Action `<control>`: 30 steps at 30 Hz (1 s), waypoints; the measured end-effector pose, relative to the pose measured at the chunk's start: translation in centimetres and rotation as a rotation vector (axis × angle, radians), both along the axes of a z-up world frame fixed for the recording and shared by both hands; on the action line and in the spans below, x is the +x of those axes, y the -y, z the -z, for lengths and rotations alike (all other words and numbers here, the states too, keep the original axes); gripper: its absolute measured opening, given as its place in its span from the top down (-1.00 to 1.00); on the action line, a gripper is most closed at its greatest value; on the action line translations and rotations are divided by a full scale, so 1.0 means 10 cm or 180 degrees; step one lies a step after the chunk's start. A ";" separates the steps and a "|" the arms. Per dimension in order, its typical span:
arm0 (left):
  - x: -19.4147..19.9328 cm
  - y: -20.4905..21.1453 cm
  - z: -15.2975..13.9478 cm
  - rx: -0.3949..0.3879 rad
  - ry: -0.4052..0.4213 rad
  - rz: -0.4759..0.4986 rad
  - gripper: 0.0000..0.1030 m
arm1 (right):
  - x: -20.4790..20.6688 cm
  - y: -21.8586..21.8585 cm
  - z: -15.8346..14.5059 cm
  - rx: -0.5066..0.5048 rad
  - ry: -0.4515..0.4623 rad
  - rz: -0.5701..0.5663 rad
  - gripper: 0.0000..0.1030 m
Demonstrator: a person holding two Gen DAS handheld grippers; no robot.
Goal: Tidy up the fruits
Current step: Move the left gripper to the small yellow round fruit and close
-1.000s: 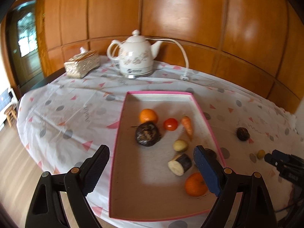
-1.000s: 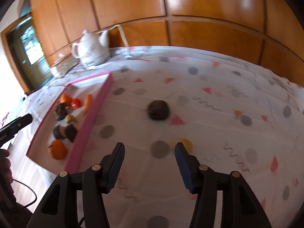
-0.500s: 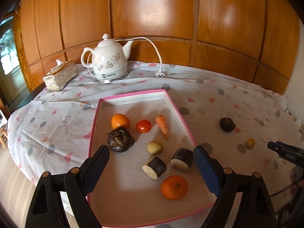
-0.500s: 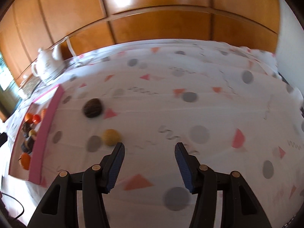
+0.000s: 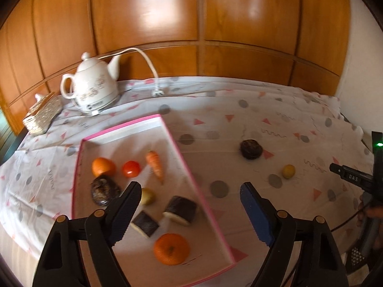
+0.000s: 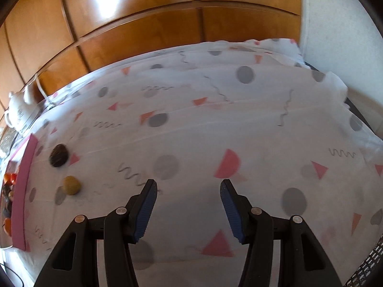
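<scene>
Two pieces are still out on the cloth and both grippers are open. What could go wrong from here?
1. The small yellow fruit and the dark round fruit look round, so a nudge might roll them along the tablecloth.
2. The right gripper points well to their right, so it likely must swing back.
3. The tray has a raised pink wall, which a low carry could clip.

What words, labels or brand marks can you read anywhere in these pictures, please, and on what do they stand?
"DAS": white letters on the black right tool, seen at the right edge of the left wrist view.
Dark logo on the white electric kettle: too blurred to read.
Nothing readable in the right wrist view.
</scene>
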State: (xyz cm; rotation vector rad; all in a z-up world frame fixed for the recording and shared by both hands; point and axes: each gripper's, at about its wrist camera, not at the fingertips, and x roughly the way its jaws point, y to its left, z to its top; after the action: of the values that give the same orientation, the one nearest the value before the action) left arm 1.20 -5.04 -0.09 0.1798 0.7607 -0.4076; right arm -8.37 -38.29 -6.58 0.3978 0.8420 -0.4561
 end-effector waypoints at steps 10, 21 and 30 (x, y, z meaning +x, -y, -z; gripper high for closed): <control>0.08 0.53 0.10 0.0060 -0.0182 0.0447 -0.45 | -0.13 0.29 0.06 -0.0051 -0.0011 0.0402 -0.08; 0.13 0.99 0.25 0.0076 -0.0361 0.0759 -0.28 | -0.21 0.38 0.07 -0.0117 -0.0001 0.0527 -0.08; 0.17 1.40 0.43 0.0074 -0.0536 0.0981 -0.15 | -0.22 0.43 0.08 -0.0108 0.0001 0.0569 -0.08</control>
State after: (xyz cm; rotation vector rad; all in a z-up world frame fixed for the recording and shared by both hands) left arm 2.94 -19.04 -4.42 0.2888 0.9068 -0.7130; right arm -10.58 -42.61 -7.33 0.4436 0.8006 -0.6352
